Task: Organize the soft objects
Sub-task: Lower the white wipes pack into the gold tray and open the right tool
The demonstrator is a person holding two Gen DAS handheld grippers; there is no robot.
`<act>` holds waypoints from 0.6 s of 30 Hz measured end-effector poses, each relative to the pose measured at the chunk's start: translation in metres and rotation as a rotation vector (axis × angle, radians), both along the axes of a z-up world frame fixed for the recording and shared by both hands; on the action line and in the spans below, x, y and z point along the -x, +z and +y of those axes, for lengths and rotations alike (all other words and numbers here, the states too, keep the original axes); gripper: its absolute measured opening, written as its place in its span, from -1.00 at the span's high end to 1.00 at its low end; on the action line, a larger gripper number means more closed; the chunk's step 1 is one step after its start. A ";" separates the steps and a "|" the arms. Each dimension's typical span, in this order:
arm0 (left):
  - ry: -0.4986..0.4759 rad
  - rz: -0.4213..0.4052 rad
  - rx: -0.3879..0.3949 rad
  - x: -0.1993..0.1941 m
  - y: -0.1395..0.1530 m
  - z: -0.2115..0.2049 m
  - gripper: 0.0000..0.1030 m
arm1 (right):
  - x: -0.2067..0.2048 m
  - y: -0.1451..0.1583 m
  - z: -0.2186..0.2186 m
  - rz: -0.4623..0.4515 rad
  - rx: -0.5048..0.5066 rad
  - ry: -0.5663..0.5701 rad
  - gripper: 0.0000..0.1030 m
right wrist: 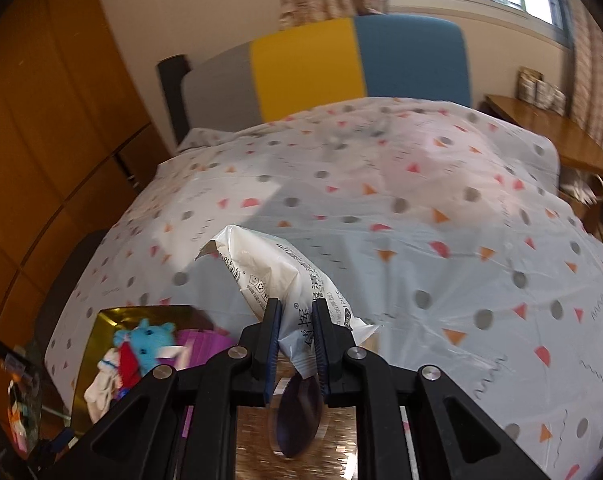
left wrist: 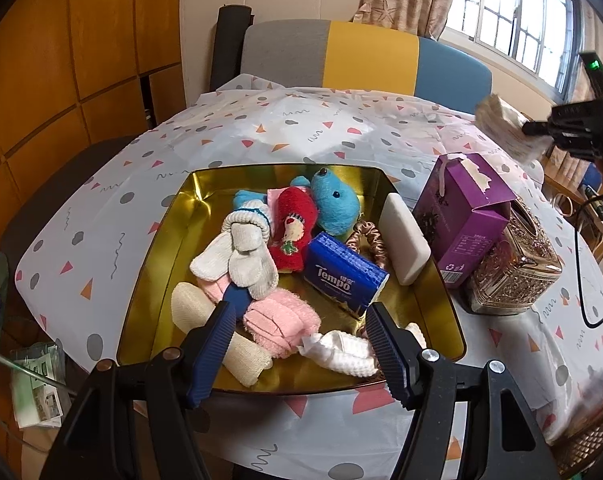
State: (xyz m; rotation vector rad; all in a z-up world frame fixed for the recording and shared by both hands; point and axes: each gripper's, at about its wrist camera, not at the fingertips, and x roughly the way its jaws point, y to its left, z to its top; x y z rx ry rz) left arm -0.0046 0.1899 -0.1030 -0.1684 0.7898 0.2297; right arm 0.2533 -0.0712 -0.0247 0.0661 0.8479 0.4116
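Observation:
A gold tray (left wrist: 161, 236) holds soft things: a blue plush toy (left wrist: 335, 202), a red knit sock (left wrist: 293, 232), white gloves (left wrist: 241, 256), pink knit cloth (left wrist: 277, 324), a blue Tempo tissue pack (left wrist: 343, 274), a white sponge (left wrist: 403, 236) and a scrunchie (left wrist: 365, 236). My left gripper (left wrist: 301, 340) is open above the tray's near edge, empty. My right gripper (right wrist: 295, 344) is shut on a white plastic tissue packet (right wrist: 269, 272), held above the table. It also shows at the right of the left wrist view (left wrist: 505, 128). The tray shows in the right wrist view (right wrist: 101, 320).
A purple carton (left wrist: 465, 216) and an ornate gold tissue box (left wrist: 513, 268) stand right of the tray. The table has a patterned plastic cloth (right wrist: 421, 208). A grey, yellow and blue chair (left wrist: 365, 56) stands behind it. A wicker basket (left wrist: 593, 440) is at near right.

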 end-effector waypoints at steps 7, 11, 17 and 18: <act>0.013 0.000 0.000 0.003 -0.001 0.004 -0.33 | 0.025 0.010 0.060 -0.037 -0.004 0.166 0.72; 0.027 0.004 -0.001 0.005 -0.003 0.009 -0.33 | 0.044 0.008 0.093 -0.044 -0.004 0.269 0.72; 0.081 0.001 0.003 0.013 -0.006 0.024 -0.33 | 0.074 -0.015 0.140 -0.019 0.019 0.408 0.72; 0.093 0.000 0.005 0.014 -0.006 0.027 -0.33 | 0.079 -0.022 0.147 -0.008 0.027 0.428 0.72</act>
